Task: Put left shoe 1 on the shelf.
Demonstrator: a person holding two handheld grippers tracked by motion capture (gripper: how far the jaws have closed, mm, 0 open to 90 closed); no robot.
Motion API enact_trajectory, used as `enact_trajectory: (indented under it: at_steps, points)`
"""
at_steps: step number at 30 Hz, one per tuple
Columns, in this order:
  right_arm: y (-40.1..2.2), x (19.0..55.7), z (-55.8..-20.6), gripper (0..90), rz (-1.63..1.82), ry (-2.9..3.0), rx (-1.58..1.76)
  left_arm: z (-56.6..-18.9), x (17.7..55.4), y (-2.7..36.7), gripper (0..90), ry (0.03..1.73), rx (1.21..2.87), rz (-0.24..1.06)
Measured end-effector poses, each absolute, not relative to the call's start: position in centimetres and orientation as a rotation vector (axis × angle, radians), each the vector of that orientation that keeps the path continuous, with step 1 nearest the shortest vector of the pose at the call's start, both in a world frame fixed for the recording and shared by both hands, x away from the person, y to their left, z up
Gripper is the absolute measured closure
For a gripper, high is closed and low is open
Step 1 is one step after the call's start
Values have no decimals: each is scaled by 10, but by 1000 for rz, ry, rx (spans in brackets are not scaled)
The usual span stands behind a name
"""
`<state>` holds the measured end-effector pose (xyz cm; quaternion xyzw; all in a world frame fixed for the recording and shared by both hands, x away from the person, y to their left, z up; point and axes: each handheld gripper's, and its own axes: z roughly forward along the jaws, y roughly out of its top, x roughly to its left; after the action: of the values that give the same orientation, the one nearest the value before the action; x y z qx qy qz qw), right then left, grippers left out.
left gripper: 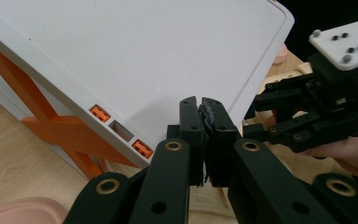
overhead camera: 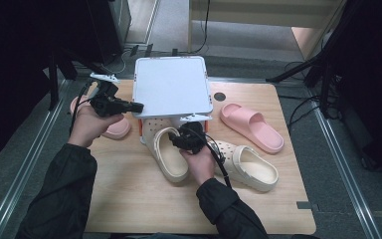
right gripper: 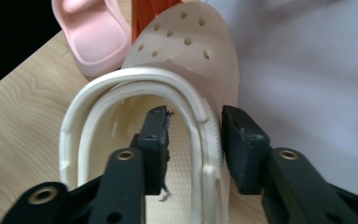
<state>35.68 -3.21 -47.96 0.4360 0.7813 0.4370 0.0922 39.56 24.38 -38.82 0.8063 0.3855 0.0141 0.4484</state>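
Observation:
A cream clog (overhead camera: 171, 159) lies on the wooden table (overhead camera: 129, 199), its toe under a grey rack (overhead camera: 171, 84) with orange legs. My right gripper (overhead camera: 181, 139) is over its heel end and stands open. In the right gripper view, my right gripper (right gripper: 193, 119) straddles the side rim of the clog (right gripper: 186, 46), one pad inside and one outside, with gaps on both sides. My left gripper (overhead camera: 138, 106) is held level at the rack's left edge. In the left gripper view, my left gripper (left gripper: 200, 105) is shut on nothing in front of the rack's top (left gripper: 144, 56).
A second cream clog (overhead camera: 251, 169) lies to the right of the first. One pink slide (overhead camera: 251, 127) lies at the right of the rack, and another pink slide (overhead camera: 114, 128) is under my left hand. The table's front half is bare wood.

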Motion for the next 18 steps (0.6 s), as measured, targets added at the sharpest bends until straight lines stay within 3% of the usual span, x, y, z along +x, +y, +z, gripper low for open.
enact_trajectory:
  at_steps: [5, 12, 18]
  points:
    - [-47, 346, -467, 588, 1317, 2322, 1253, -388, 395, 244, 874, 959, 1992, 32]
    - [-72, 325, -454, 830, 1375, 2362, 1211, -389, 395, 244, 874, 962, 1986, 31]
    - [-86, 302, -464, 900, 1377, 2393, 1175, -389, 394, 244, 879, 976, 1979, 31]
